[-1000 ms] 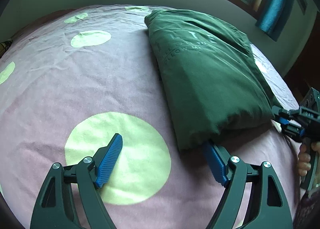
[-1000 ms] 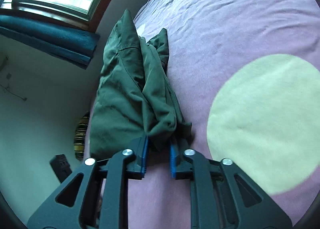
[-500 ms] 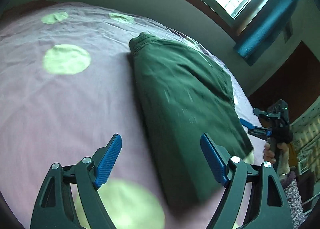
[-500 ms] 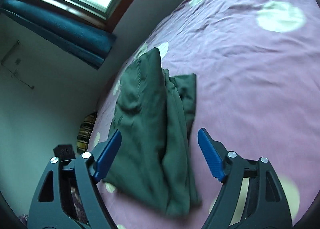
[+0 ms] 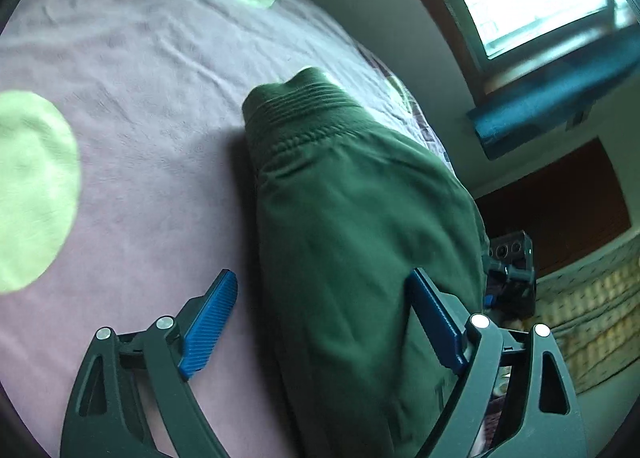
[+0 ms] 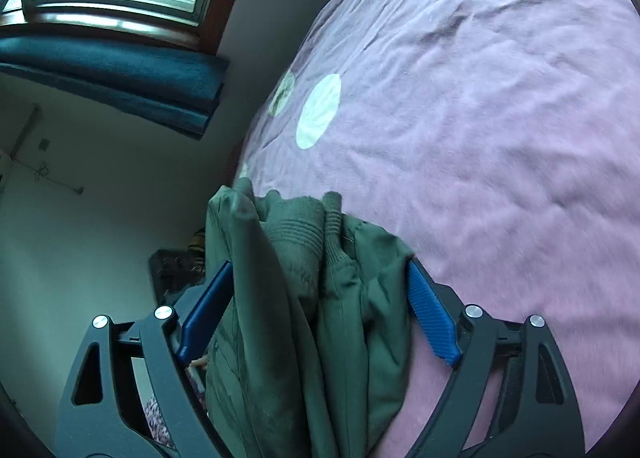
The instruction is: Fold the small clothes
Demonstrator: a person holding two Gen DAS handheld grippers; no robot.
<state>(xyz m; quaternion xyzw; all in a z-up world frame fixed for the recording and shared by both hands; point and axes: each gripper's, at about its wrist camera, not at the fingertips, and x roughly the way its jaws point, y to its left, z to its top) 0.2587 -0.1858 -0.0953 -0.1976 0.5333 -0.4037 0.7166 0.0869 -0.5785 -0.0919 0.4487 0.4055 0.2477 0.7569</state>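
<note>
A dark green folded garment [image 5: 352, 226] with a ribbed hem lies on the purple bedspread [image 5: 140, 98]. My left gripper [image 5: 324, 322] is open, its fingers straddling the garment's near end, the right pad [image 5: 434, 322] resting over the cloth. In the right wrist view the same garment [image 6: 304, 298] shows as stacked folds with ribbed cuffs, lying between the open fingers of my right gripper [image 6: 316, 314]. Neither gripper pinches the cloth. The right gripper's body [image 5: 512, 274] shows beyond the garment in the left wrist view.
The bedspread [image 6: 500, 118] has pale green dots [image 5: 28, 186] and is wrinkled. A window with teal curtains [image 5: 552, 106] stands beyond the bed's edge. A wall and dark objects [image 6: 172, 270] lie past the bed edge in the right wrist view.
My right gripper has let go of the garment's corner and opened. Both grippers have moved in along the garment, so that it now lies between the open fingers of each.
</note>
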